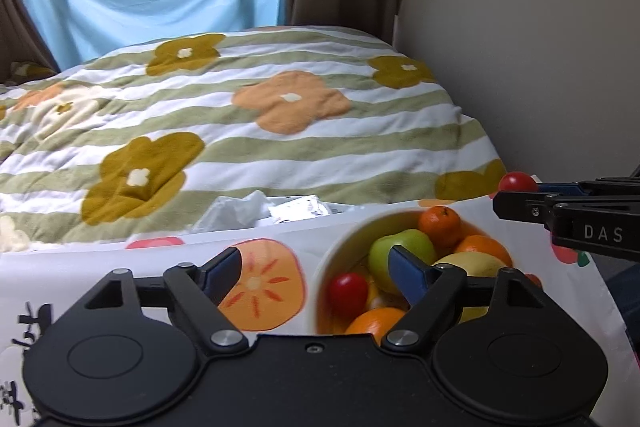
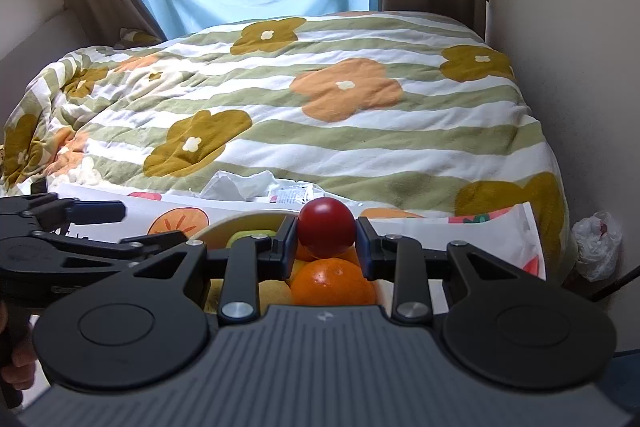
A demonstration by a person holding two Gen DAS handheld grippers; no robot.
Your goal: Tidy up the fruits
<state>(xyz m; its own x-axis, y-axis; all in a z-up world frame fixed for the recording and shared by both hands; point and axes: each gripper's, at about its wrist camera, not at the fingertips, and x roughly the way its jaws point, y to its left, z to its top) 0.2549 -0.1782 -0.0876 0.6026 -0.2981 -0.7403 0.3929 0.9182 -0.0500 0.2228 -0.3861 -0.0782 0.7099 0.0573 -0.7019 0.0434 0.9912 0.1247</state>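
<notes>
While the right gripper [image 2: 327, 242] clamps the small round red tomato [image 2: 326, 227] above the cream bowl [image 1: 340, 255] of fruit, lower it gently. Release only once it sits low among the fruit. The left gripper [image 1: 316, 269] stands wide and empty.

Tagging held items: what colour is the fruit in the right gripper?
Red fruit, round and glossy, clamped in the right gripper; clearest in the right wrist view.

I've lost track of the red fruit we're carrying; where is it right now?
The red fruit is clamped in the right gripper, centre of the right wrist view, above the orange in the bowl.
</notes>
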